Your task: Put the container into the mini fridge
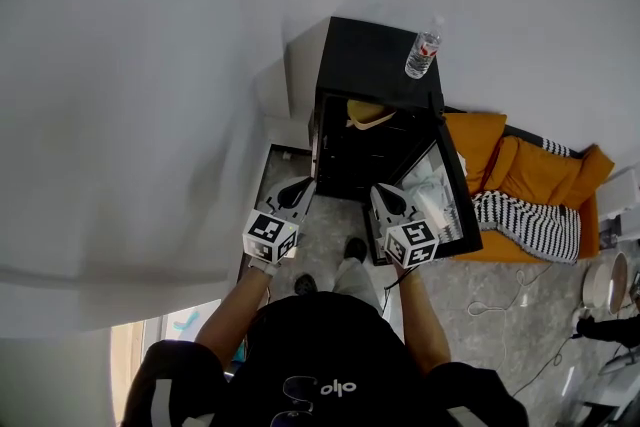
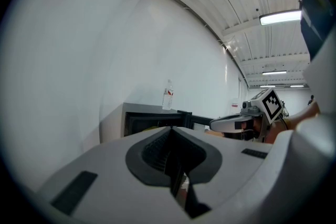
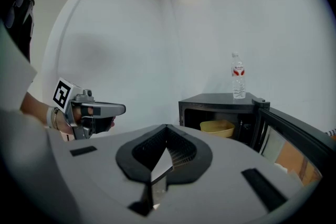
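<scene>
Head view: mini fridge stands on the floor, its door swung wide open. Left gripper and right gripper hang before it, the fingers of both fully closed on nothing. Yellow container already rests inside, near the upper shelf's front edge. Bottle stands by the fridge top's right edge. Probable remaining step: push the door's free edge shut, gently, sparing the bottle. Lower interior is too dark to read.
</scene>
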A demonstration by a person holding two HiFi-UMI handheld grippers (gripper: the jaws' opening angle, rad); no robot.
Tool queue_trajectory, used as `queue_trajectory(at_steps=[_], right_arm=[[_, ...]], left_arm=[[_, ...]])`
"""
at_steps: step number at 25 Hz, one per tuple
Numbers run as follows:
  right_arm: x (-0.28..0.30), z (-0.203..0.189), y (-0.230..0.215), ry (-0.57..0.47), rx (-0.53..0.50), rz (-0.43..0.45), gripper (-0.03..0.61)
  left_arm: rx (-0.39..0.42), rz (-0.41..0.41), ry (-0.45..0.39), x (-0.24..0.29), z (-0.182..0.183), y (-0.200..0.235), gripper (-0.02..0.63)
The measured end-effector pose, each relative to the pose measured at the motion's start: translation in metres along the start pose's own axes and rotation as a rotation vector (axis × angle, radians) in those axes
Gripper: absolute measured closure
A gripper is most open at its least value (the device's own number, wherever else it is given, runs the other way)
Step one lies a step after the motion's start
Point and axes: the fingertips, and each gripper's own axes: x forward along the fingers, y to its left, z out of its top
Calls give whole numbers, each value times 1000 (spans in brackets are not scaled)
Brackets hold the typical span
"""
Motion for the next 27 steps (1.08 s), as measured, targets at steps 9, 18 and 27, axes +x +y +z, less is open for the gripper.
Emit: queue_trajectory(at_steps=[9,18,27], right_arm=[[-5,-2,-4,2,-1,-12,572],[-11,-3,-10,-4,8,-22,572],[-16,-9,-17,0,18,-25,572]], left_arm=[[-1,-4,5,2,-4,-4,606],[2,-10,8,5,-6,-9,606],[-10,-9,14,7,-12,-12,606]])
